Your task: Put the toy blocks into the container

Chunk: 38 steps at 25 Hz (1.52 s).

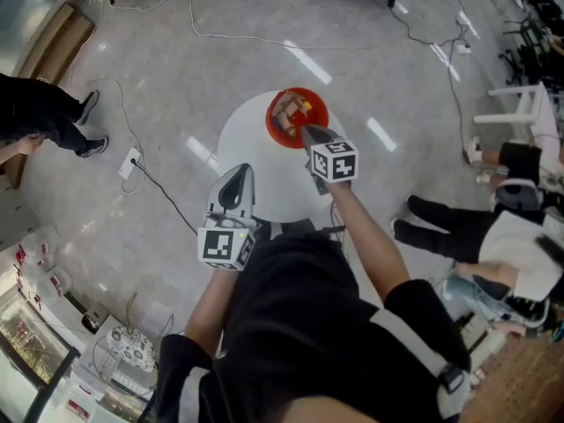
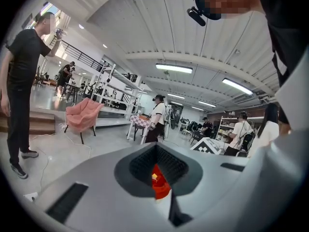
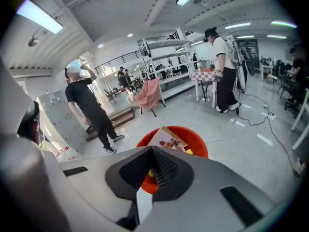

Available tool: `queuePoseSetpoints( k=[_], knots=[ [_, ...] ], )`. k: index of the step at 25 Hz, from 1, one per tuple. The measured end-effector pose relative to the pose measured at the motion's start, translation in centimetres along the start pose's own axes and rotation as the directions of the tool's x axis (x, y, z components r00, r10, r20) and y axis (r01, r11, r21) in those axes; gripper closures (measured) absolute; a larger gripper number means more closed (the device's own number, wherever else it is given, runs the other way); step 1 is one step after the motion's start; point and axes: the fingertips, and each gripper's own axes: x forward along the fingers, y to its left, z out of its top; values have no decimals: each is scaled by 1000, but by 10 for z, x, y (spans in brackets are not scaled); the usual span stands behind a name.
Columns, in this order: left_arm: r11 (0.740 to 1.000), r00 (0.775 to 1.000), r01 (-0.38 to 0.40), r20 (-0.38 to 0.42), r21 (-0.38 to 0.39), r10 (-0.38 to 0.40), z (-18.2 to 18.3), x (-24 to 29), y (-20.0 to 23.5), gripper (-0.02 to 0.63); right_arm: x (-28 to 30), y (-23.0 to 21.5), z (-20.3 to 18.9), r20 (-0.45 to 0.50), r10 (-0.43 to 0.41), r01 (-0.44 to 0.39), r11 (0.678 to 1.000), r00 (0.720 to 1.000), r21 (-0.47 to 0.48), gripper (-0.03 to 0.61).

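Beside the red container's (image 1: pixel 272 127) near rim, the empty, shut right hand-held gripper (image 1: pixel 305 131) could knock it over, spilling the toy blocks (image 1: pixel 294 108).

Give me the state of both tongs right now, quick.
Left tongs: closed, holding nothing.
Right tongs: closed, holding nothing.
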Motion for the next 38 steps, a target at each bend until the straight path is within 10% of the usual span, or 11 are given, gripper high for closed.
queuePoseSetpoints(
  k=[14,38],
  knots=[
    [995,994,90,52,53,-92,36,9,-35,615,-191,51,109,503,-23,100,987,864,-126,581],
    [991,995,95,33,93,-98,34,7,-55,615,-194,73,64,492,-2,63,992,870,-108,581]
  ],
)
